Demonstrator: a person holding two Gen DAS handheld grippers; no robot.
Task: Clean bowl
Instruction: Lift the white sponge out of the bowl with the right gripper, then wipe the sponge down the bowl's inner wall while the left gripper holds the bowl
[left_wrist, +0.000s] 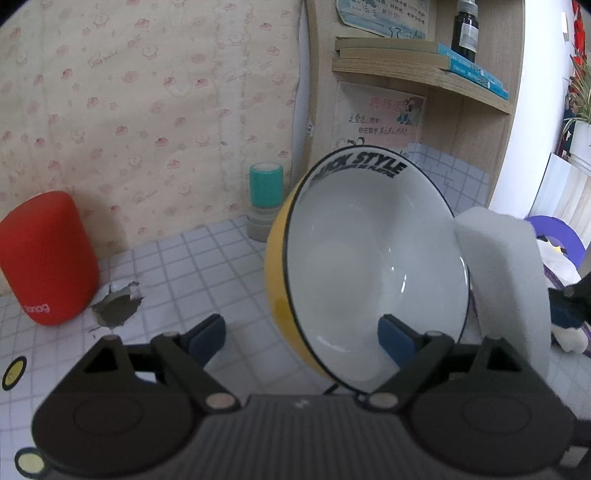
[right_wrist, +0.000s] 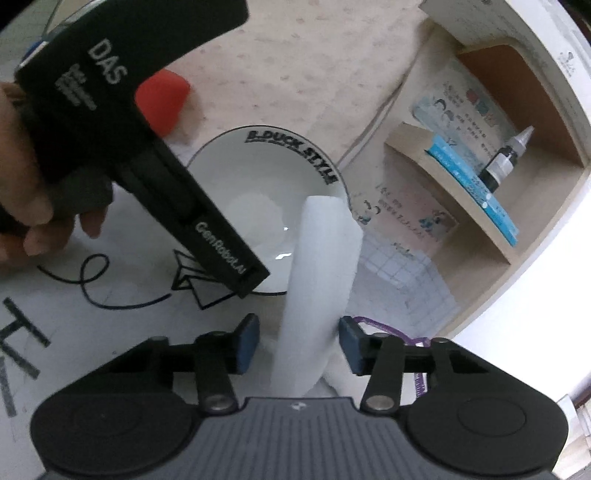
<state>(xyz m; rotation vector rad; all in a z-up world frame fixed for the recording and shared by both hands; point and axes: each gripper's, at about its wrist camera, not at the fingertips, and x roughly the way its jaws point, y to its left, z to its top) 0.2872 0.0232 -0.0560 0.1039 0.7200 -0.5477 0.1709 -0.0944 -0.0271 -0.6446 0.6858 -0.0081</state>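
A bowl (left_wrist: 369, 258), yellow outside and white inside with black lettering at its rim, is tilted up on edge. My left gripper (left_wrist: 301, 338) straddles its lower rim, one blue pad inside, one outside; the jaws stand wide and the outer pad is apart from the wall. A white sponge (left_wrist: 506, 280) sits at the bowl's right rim. In the right wrist view, the sponge (right_wrist: 317, 280) stands between my right gripper's (right_wrist: 299, 345) pads, with gaps on both sides, its tip over the bowl (right_wrist: 258, 195). The left gripper's body (right_wrist: 155, 147) crosses the bowl's left side.
A red cylinder (left_wrist: 44, 258) stands at the left on the grid-patterned table cover (left_wrist: 207, 266), beside a tear (left_wrist: 114, 306). A teal stamp (left_wrist: 265, 199) stands behind the bowl. A wooden shelf (left_wrist: 424, 74) with books and a dark bottle (left_wrist: 466, 31) rises at the right.
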